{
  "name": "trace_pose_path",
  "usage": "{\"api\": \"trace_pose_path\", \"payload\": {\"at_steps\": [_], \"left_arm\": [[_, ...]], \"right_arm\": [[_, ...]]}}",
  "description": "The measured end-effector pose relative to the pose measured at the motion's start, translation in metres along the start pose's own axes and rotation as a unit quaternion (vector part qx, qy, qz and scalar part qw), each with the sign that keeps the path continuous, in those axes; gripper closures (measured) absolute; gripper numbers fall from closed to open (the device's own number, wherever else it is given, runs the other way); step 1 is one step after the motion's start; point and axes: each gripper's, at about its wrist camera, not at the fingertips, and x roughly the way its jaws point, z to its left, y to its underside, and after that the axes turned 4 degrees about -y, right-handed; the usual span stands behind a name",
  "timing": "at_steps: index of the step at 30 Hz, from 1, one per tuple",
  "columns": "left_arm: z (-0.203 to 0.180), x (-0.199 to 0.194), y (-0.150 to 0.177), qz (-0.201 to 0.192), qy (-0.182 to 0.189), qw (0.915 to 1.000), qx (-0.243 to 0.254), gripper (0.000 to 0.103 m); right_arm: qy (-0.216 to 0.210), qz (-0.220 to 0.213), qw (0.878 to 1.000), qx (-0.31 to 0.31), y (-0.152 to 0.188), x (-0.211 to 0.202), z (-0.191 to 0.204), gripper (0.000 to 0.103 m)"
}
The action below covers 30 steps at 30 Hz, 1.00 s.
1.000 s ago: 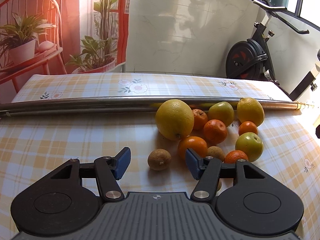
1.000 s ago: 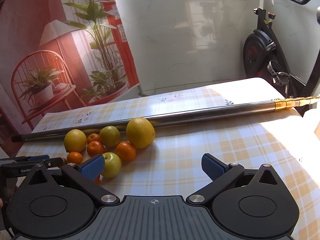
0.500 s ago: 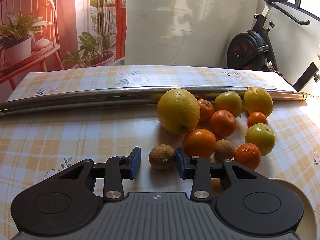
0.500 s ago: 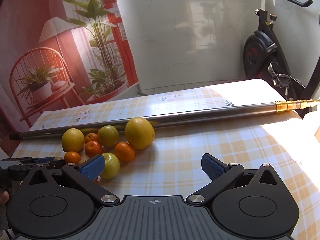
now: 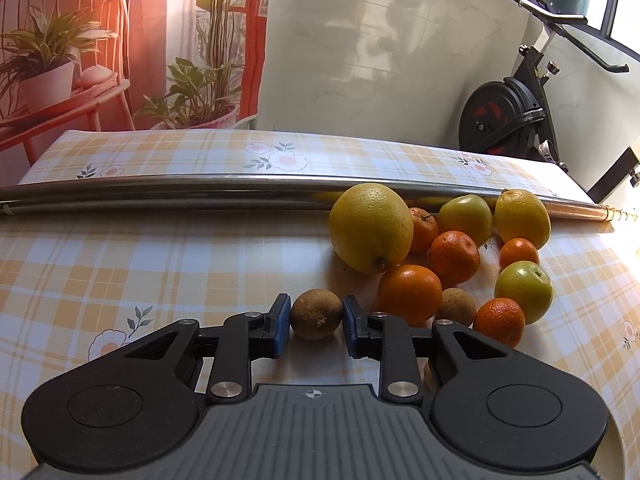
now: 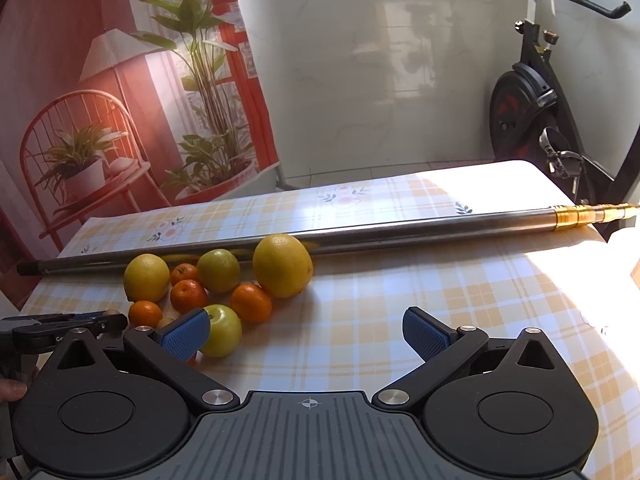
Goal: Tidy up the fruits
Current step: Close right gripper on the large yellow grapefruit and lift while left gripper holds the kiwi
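The left gripper (image 5: pixel 316 326) has its jaws closed most of the way around a small brown fruit (image 5: pixel 316 313), the blue pads (image 5: pixel 281 326) sitting just beside each flank of it; whether they already press the skin or a hairline gap remains, the left wrist view does not settle, so I would call it bracketed and about to be pinched rather than firmly held. To do this step well, I judge the squeeze should go on gently, with the fruit centred between the pads so that it does not roll out forward, and the lift should go straight up, because an orange (image 5: pixel 410 294) lies just right of the right pad and a second brown fruit (image 5: pixel 456 306) sits close behind that finger. The right gripper (image 6: pixel 307 334) hangs with its jaws spread wide and empty over bare cloth, a green fruit (image 6: pixel 222 330) just beside its left pad. Further out, the rest of the pile lies on the checked bench (image 5: pixel 160 264): a large yellow citrus (image 5: pixel 370 228), several mandarins (image 5: pixel 454 257), more green and yellow fruit, all bunched against a long metal pole (image 5: pixel 160 190) lying across the bench. A pale curved rim shows at the lower right of the left view; I cannot tell what it is.
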Motion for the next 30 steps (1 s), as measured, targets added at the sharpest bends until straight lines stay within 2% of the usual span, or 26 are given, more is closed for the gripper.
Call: {"api": "trace_pose_path", "payload": {"at_steps": [5,10,15,21,30], "left_arm": [[0.003,-0.01,0.0,-0.011,-0.006,0.9999,-0.001,0.074],[0.001,-0.03,0.0,-0.032,-0.002,0.9995,0.003,0.074],[-0.003,-0.052,0.004,-0.05,-0.001,0.9987,0.003,0.074],[-0.013,-0.069,0.009,-0.068,-0.001,0.9977,0.003,0.074],[-0.013,-0.073,0.012,-0.072,0.002,0.9974,-0.005,0.074]], "right_arm": [[0.0,0.001,1.0,-0.009,-0.001,0.002,0.002,0.001],[0.005,-0.016,0.998,-0.057,-0.01,0.012,0.008,0.001],[-0.007,-0.027,0.994,-0.105,-0.021,0.04,0.013,0.011],[-0.03,-0.022,0.996,-0.077,-0.034,0.084,0.006,0.02],[-0.03,0.006,0.997,-0.069,-0.037,0.13,0.017,0.032]]}}
